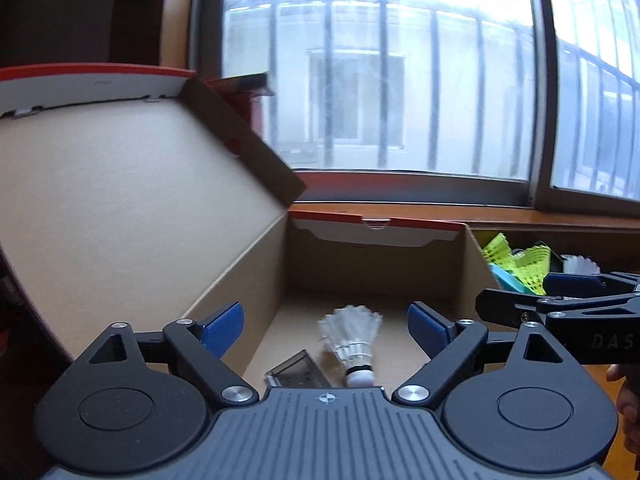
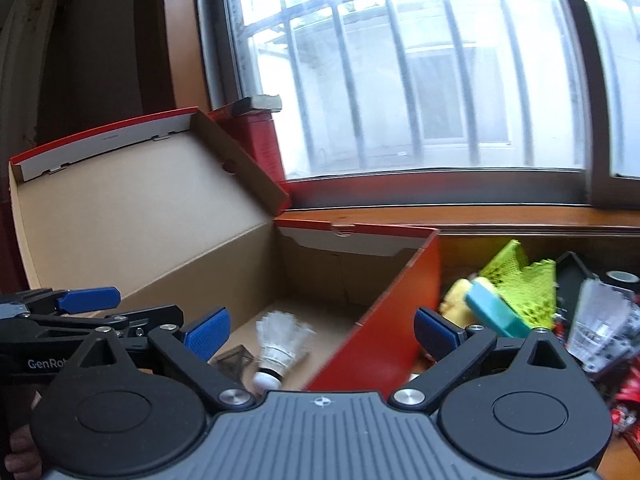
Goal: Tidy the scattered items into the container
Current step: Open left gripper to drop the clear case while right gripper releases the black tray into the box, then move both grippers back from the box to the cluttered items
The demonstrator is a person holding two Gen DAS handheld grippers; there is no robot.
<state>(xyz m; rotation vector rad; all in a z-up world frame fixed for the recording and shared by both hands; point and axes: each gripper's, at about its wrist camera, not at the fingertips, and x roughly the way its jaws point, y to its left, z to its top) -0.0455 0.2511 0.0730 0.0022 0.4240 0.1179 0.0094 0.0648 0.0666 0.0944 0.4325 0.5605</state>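
Both grippers with jaws apart over an open cardboard box; nothing between the pads.

Left gripper (image 1: 326, 326) spread wide above the box (image 1: 372, 264) interior, white shuttlecock (image 1: 352, 340) lying on the box floor below, cork end toward the camera, beside a small clear plastic case (image 1: 298, 372). Right gripper (image 2: 322, 330) likewise spread, straddling the red right-hand wall of the box. Outside that wall, on the table: yellow-green shuttlecocks (image 2: 520, 280), a teal block (image 2: 494, 312), another white shuttlecock (image 2: 600, 328). Lid (image 1: 132, 200) propped up at left.
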